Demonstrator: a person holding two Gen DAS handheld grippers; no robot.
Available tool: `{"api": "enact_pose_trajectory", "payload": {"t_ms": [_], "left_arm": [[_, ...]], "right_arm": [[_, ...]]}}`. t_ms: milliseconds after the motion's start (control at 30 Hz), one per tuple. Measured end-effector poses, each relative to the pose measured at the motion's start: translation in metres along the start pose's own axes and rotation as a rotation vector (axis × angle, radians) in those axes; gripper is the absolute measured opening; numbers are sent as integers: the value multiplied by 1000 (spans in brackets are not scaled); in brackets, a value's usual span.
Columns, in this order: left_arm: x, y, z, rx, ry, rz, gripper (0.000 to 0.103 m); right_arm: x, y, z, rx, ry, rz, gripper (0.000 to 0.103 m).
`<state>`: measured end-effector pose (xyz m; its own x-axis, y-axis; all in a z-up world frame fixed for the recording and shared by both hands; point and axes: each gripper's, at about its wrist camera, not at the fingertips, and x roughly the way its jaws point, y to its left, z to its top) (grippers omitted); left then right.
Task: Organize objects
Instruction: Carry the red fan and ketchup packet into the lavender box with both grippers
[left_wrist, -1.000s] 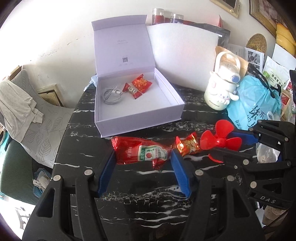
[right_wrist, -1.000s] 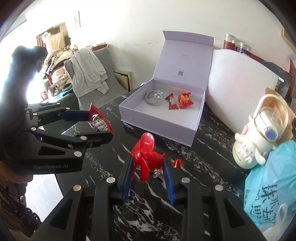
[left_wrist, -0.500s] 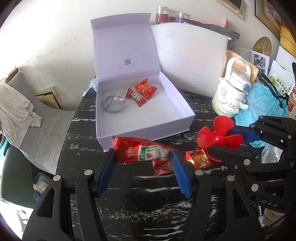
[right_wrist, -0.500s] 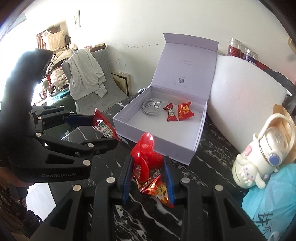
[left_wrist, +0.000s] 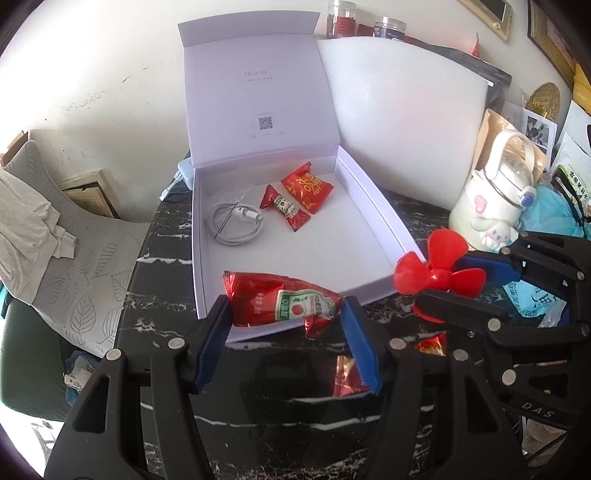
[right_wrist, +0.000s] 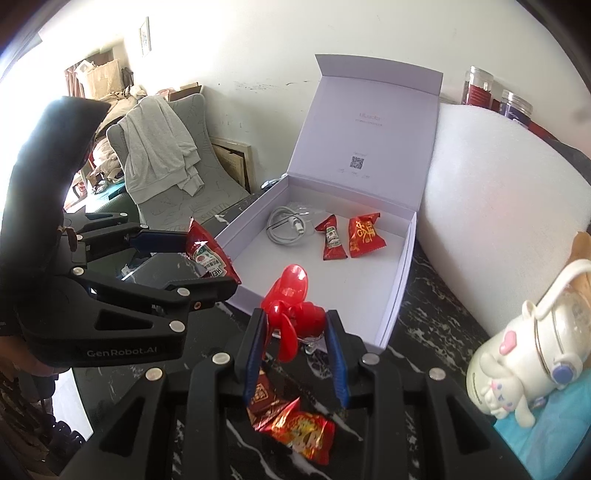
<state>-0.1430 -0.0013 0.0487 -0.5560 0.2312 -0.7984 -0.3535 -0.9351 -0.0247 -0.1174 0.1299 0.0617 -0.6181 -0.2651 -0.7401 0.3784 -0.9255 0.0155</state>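
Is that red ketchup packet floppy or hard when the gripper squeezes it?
Probably floppy: the ketchup packet bulges and creases between the left gripper. Its shiny foil looks slippery. It likely weighs little, hanging there by its ends.

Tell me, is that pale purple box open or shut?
Open. The box has its lid standing upright at the back, so the white cable inside shows.

A black, white-veined marble surface (right_wrist: 417, 295) carries an open lavender box (left_wrist: 373, 206), two red candy packets (right_wrist: 295, 428) lying near its front corner, a white foam sheet (left_wrist: 406, 125) leaning behind, a cartoon bottle (right_wrist: 528, 365) and a blue bag (left_wrist: 550, 218) to the right.
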Motion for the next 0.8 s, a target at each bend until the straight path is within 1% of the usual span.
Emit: {"api": "enact_pose_trajectory", "payload": {"t_ms": [333, 600, 800], "left_arm": [[37, 12, 29, 1, 21, -10, 59], [62, 20, 53, 14, 10, 3, 59], [80, 29, 72, 3, 14, -8, 59]], "right_arm": [[31, -21, 29, 17, -2, -4, 32], [59, -38, 51, 27, -1, 3, 32], [75, -51, 68, 17, -6, -4, 32]]}}
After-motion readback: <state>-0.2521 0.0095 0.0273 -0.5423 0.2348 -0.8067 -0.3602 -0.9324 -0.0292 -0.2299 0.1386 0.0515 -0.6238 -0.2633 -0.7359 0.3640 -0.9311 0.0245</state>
